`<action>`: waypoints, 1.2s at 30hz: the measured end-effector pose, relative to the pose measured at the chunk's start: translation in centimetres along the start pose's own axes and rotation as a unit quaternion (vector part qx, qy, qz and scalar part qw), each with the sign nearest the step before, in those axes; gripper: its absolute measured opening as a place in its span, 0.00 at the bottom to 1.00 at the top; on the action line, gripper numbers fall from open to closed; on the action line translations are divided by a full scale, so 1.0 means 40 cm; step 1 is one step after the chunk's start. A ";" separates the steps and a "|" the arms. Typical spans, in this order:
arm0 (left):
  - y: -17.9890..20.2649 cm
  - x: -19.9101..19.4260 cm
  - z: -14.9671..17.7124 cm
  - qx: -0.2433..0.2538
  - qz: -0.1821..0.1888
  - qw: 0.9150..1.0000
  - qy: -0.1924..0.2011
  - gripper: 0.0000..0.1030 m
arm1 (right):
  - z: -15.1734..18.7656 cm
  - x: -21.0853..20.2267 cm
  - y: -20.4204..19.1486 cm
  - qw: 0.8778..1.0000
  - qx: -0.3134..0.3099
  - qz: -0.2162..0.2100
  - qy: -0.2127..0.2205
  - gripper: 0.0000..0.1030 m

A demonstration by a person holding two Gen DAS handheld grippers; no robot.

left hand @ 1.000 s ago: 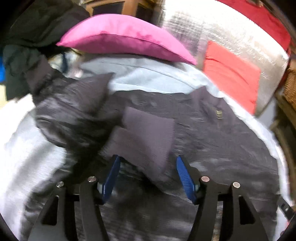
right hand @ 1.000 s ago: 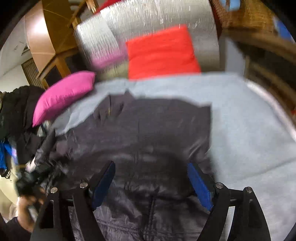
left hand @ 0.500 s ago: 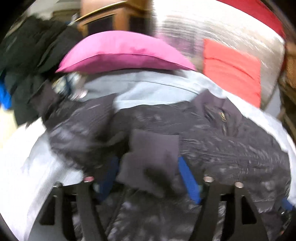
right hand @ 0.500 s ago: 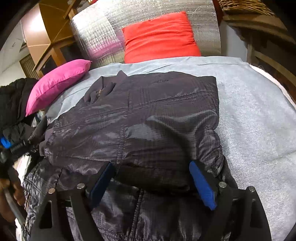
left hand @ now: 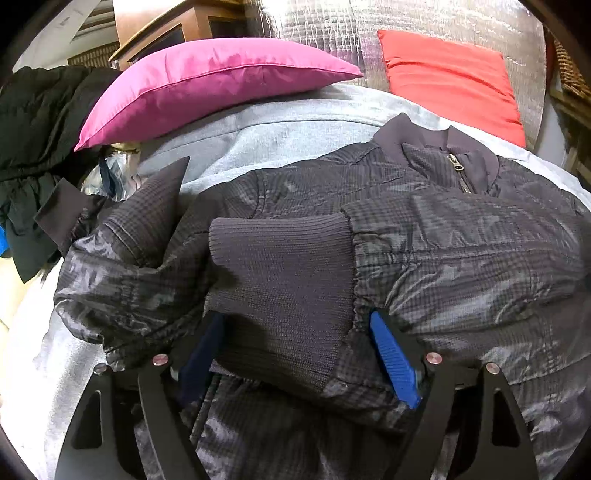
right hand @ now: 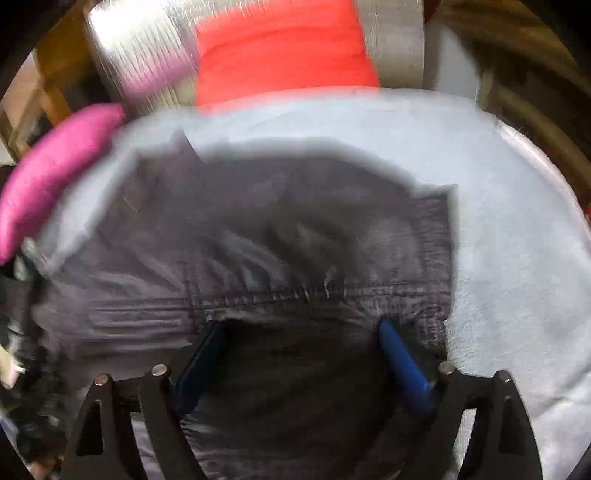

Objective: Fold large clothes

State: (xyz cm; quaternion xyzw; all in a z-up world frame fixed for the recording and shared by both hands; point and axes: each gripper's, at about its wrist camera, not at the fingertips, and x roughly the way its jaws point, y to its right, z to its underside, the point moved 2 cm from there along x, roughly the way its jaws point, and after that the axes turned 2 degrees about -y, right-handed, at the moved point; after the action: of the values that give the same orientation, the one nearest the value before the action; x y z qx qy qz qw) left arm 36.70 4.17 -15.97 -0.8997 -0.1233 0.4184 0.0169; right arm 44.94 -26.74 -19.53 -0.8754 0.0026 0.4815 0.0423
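1. left wrist view: a grey sheet [left hand: 280, 129] covers the surface; a pink pillow [left hand: 207, 81] lies upper left and a red cushion [left hand: 450, 77] upper right against a silver padded backing [left hand: 325, 33].
2. the dark jacket [left hand: 461, 236] fills mid-frame, its collar toward the upper right and its long axis running down-left.
3. bare sheet [right hand: 517, 240] lies open at the right of the right wrist view.
4. the left gripper [left hand: 295, 354] has just been widening, the ribbed cuff [left hand: 284, 295] lying loose between its jaws.
5. the right gripper [right hand: 303, 354] has also just been widening, its jaws apart over the jacket fabric.

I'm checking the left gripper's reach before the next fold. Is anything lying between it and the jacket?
Nothing visible does. The left gripper sits right over the jacket, jaws open and just widened, with the ribbed cuff lying between them.
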 end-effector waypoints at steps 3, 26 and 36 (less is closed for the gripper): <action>0.002 -0.020 0.011 -0.005 0.004 1.000 0.003 0.82 | 0.034 -0.084 -0.023 0.999 -0.002 -0.022 0.026 0.89; -0.798 -0.249 0.276 -0.201 -0.156 0.967 0.012 0.88 | 0.480 -0.357 -0.177 0.995 -0.078 -0.037 0.049 0.92; -1.029 -0.119 0.352 -0.250 -0.169 0.953 -0.025 0.88 | 0.430 -0.419 -0.331 0.981 -0.187 0.013 0.040 0.92</action>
State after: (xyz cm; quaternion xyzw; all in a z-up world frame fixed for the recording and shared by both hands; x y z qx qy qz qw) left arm 14.53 41.93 -16.06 -0.8302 -0.3747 0.3880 -0.1410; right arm 22.06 -12.85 -13.59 -0.8862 -0.0749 0.4387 -0.1287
